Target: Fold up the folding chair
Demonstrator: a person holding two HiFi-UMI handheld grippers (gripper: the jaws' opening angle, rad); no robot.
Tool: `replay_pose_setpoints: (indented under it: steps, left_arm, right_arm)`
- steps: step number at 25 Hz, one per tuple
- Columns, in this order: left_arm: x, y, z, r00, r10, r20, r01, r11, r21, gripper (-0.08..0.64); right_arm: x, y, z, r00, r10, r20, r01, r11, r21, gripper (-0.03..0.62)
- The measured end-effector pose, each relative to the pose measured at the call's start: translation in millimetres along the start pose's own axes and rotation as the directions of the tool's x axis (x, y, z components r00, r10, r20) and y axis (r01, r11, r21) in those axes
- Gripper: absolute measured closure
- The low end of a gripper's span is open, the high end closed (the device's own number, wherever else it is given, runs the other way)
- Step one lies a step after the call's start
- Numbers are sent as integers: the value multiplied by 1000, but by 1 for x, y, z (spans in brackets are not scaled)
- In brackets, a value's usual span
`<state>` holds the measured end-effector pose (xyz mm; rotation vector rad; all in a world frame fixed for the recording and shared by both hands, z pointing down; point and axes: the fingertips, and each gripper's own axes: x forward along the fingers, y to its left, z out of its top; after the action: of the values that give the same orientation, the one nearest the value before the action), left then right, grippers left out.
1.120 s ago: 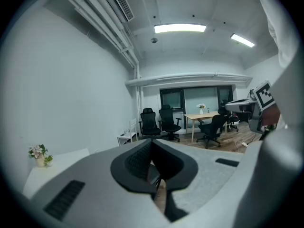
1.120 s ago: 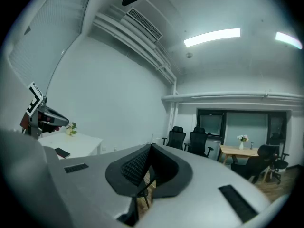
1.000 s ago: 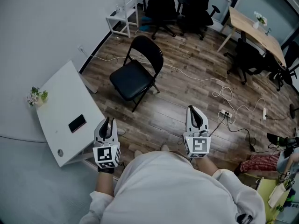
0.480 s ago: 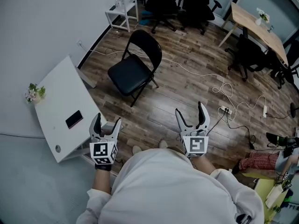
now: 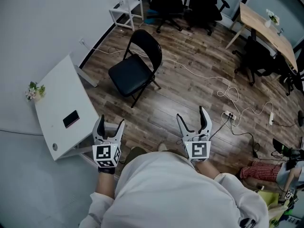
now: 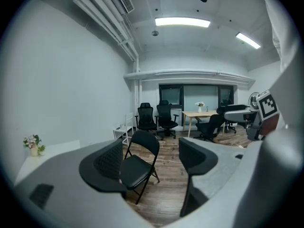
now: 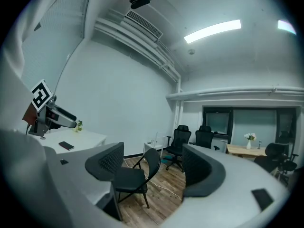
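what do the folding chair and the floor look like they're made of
Folding chair: thin black tubular frame, likely painted metal; the seat looks like padded black vinyl with a slight sheen, possibly plastic.
Floor: brown planks with visible grain and seams, real wood or laminate.

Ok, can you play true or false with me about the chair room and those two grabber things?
1. The black metal folding chair stands unfolded on the brown wooden floor. True.
2. The left gripper is holding the chair. False: its jaws are apart and empty, and the chair is well away from it.
3. A flat black phone lies on the white table. True.
4. The right gripper is shut. False: its jaws stand wide apart with nothing between them.
5. The long white cable lies on the white table. False: it lies on the wooden floor.
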<state>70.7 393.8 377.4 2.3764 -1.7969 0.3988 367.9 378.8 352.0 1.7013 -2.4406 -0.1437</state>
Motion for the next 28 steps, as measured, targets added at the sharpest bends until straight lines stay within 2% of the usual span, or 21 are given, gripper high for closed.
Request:
replay_pose_setpoints:
  steps: [4,9,15,20,28]
  left_arm:
    - [2,-8,-13,999,20,-30,-20,1000,-4,187]
    - [12,3,-20,997,41,-61,-42,999,-24,187]
    - [61,20,-25,996,10,-83,-14,999,-46,187]
    - [115,56,-30,995,-32,-92,25,997,-74,187]
    - [207,138,-36,987,-92,-134,78,991,-112,187]
  right_arm:
    - [13,-9,-11,1000,29,-5,-29,1000,-2,212]
    - [34,-18,-13,1000,30,-10,-30,1000,3,212]
    - [78,-19,-16,999,34,-39,-34,999,0,213]
    - [136,-12,-16,997,28,-77,-31,999,-31,216]
    - [270,2,6,994,1,-107,-9,997,-76,239]
